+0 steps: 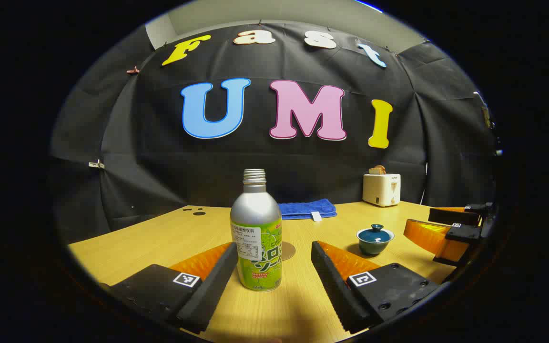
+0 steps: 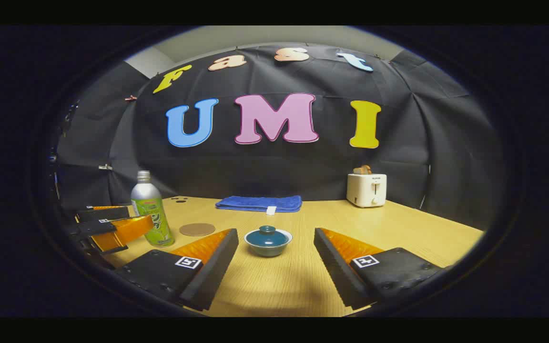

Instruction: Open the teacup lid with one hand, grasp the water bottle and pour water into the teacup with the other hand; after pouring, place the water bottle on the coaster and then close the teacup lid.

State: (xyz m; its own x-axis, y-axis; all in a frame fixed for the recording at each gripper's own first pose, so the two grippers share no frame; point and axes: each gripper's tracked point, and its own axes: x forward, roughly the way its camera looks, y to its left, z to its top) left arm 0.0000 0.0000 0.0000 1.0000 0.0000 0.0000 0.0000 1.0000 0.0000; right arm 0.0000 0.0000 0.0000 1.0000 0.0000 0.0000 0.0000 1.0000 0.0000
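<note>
An uncapped silver bottle [image 1: 256, 233] with a green label stands upright on the wooden table, between the fingers of my open left gripper [image 1: 274, 267], which do not touch it. Behind it lies a round cork coaster [image 1: 288, 250]. The teal teacup [image 1: 374, 239] with its lid on sits to the right. In the right gripper view the teacup [image 2: 268, 241] stands just ahead of my open right gripper [image 2: 276, 257], lid [image 2: 268, 235] in place. The bottle [image 2: 151, 209] and the coaster [image 2: 197, 229] are at the left there, with the left gripper [image 2: 112, 224] around the bottle.
A folded blue towel [image 2: 259, 203] lies at the back of the table [image 2: 398, 228]. A white toaster [image 2: 366, 189] with a slice of bread stands at the back right. The right gripper [image 1: 451, 228] shows at the right edge of the left gripper view.
</note>
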